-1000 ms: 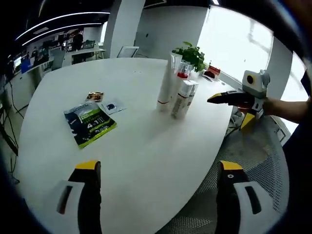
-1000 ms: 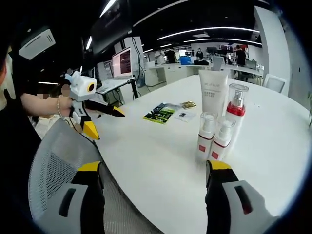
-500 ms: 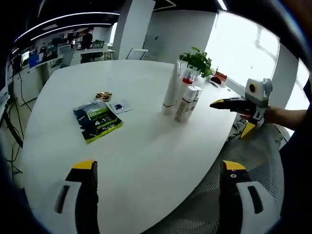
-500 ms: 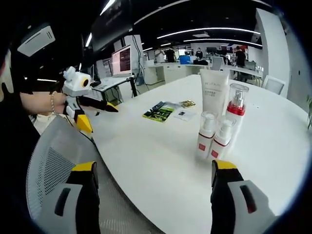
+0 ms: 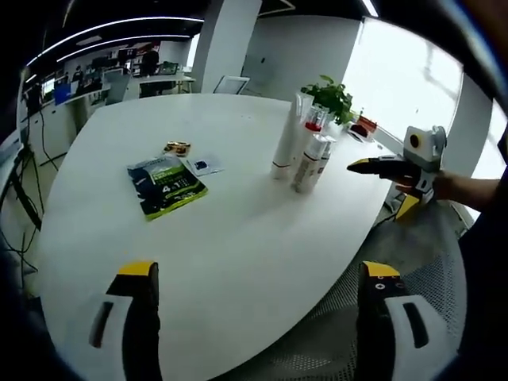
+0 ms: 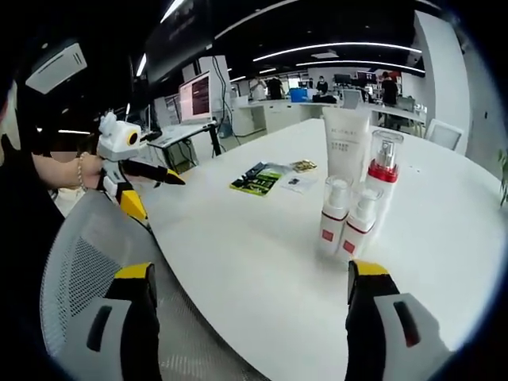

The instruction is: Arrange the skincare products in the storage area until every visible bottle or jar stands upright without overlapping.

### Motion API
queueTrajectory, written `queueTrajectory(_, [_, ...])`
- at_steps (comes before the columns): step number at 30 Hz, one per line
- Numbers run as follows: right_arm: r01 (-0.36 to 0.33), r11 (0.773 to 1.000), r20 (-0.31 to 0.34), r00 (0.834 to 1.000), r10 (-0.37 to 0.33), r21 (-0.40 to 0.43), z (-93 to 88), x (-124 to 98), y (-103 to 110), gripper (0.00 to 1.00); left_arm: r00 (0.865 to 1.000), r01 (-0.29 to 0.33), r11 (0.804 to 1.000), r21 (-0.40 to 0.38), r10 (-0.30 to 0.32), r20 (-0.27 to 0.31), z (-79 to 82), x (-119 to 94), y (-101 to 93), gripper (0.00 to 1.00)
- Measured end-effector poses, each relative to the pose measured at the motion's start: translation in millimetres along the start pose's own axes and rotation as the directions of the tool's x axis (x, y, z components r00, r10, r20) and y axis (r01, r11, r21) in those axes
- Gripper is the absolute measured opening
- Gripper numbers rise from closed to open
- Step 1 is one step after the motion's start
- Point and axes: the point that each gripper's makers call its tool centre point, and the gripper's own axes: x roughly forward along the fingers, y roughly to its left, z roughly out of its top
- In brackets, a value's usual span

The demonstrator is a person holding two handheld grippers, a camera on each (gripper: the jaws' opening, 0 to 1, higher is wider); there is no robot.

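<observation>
Right gripper view showed the right hand-held gripper open and empty above the near edge of the white surface. Ahead stood four products upright in a tight cluster: a tube, a red-collared bottle and two small bottles in front. A green packet lay well apart. The left hand-held gripper was likewise open, holding nothing.

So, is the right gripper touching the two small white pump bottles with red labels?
Apart. In the right gripper view, bare white table separates the open right gripper from the bottles.
</observation>
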Motion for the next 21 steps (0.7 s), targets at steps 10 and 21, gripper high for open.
queueTrajectory(10, [0.004,1.000,-0.007,1.000,-0.004,0.000,-2.4,1,0,0.99,1.000,-0.028,1.000,-0.008,0.028,-0.013,6.7,6,6.6,0.99])
queueTrajectory(21, [0.026,1.000,-0.027,0.999,-0.026,0.011,-5.9,1,-3,0.99,0.989,-0.140,0.989,-0.050,0.138,-0.048,25.6,27,33.6,0.99])
